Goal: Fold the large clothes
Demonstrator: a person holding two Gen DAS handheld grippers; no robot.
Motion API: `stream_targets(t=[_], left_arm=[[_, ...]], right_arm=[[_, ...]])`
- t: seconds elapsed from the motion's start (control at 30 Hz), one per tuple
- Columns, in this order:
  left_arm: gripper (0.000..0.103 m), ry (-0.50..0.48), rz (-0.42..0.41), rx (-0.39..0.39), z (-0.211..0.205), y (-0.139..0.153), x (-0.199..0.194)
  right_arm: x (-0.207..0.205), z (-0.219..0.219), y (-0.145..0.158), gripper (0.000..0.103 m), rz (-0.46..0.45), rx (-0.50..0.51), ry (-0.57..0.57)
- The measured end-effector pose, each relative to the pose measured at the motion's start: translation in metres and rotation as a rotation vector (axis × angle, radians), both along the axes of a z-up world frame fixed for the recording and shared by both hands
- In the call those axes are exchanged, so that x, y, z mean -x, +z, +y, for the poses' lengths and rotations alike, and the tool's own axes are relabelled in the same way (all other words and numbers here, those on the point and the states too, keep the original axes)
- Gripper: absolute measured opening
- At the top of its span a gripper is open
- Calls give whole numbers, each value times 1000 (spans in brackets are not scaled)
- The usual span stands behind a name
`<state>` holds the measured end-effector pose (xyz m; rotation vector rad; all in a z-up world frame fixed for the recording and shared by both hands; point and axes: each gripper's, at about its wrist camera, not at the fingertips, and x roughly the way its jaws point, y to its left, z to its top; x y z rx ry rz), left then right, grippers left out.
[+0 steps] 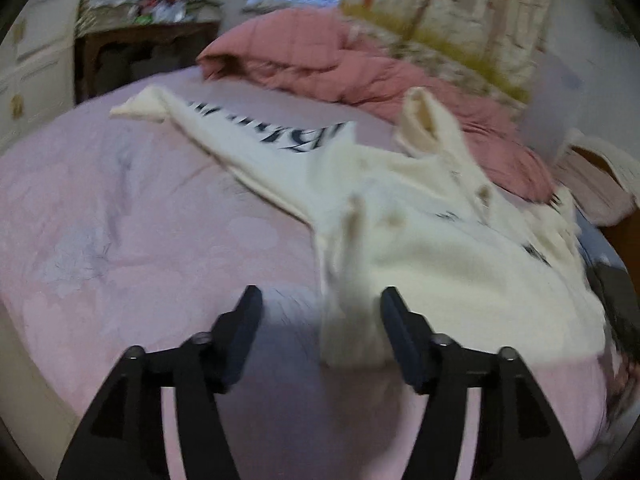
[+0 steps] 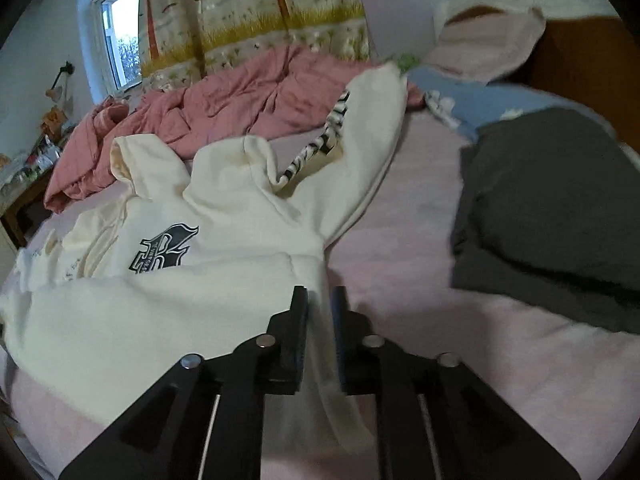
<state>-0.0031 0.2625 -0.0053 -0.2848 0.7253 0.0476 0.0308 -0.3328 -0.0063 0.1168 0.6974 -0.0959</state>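
A cream hoodie (image 1: pixel 440 248) with black lettering lies spread on the pink bed sheet (image 1: pixel 140 220). One sleeve stretches to the far left. My left gripper (image 1: pixel 320 300) hangs open over the hoodie's near edge. A blurred fold of cream cloth lies loose beside its right finger (image 1: pixel 400 332). In the right wrist view the hoodie (image 2: pixel 200 292) shows its chest print, hood and the other sleeve. My right gripper (image 2: pixel 320 300) has its jaws only slightly apart. A strip of the hoodie's hem runs between them, and the pads do not clamp it.
A crumpled pink duvet (image 2: pixel 224 108) lies at the far side of the bed. A dark grey garment (image 2: pixel 552 208) sits folded on the right with a blue cloth (image 2: pixel 460 96) behind it. A cluttered wooden desk (image 1: pixel 140 52) stands beyond the bed's left corner.
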Motion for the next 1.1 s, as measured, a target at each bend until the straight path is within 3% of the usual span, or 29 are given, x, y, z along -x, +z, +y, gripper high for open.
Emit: stream_targets(t=[0.13, 0.2, 0.27, 0.3, 0.33, 0.37, 0.43, 0.47, 0.5, 0.53, 0.57, 0.63, 0.73, 0.77, 0.8, 0.87, 0.93, 1.1], left_arm=[[75, -94, 61, -119, -30, -4, 2], [75, -88, 121, -204, -42, -16, -8], [72, -50, 152, -268, -47, -30, -20], [50, -47, 168, -305, -50, -35, -25], [39, -51, 170, -332, -51, -39, -29], [19, -73, 150, -325, -51, -38, -30], [12, -55, 146, -376, -52, -35, -32], [10, -15, 118, -415, -51, -28, -29], [9, 10, 82, -436, -50, -19, -24], [7, 34, 52, -462, -47, -11, -20], [7, 73, 19, -517, -47, 0, -13], [7, 43, -2, -536, -48, 11, -7], [11, 41, 51, -568, -44, -1, -12], [20, 46, 67, -602, -42, -10, -13], [39, 60, 89, -616, -37, -19, -14], [48, 85, 117, -562, -22, -33, -14], [48, 72, 95, -488, -15, -34, -6], [53, 46, -13, -474, -19, -6, 30]], right_arm=[[17, -2, 10, 21, -18, -43, 5], [18, 0, 11, 39, -9, -53, 13], [19, 7, 6, 50, 25, -41, 32], [19, 10, 2, 50, 44, -47, 50], [20, 13, -2, 50, 57, -59, 62], [20, 17, -9, 51, 73, -63, 63], [12, 26, -22, 55, 116, -11, 43], [7, 28, -28, 52, 136, 14, 27], [6, 26, -29, 23, 131, 17, 0], [6, 23, -28, 3, 131, 19, -31], [6, 17, -27, 5, 135, -9, -52], [7, 12, -27, 4, 140, -37, -64], [8, 16, -25, 4, 127, -5, -68], [9, 16, -24, 4, 120, 0, -70], [11, 17, -22, 4, 111, 4, -69], [11, 16, -21, 4, 107, 14, -58], [12, 17, -19, 4, 97, 35, -48], [27, 16, 4, 5, -26, 48, -40]])
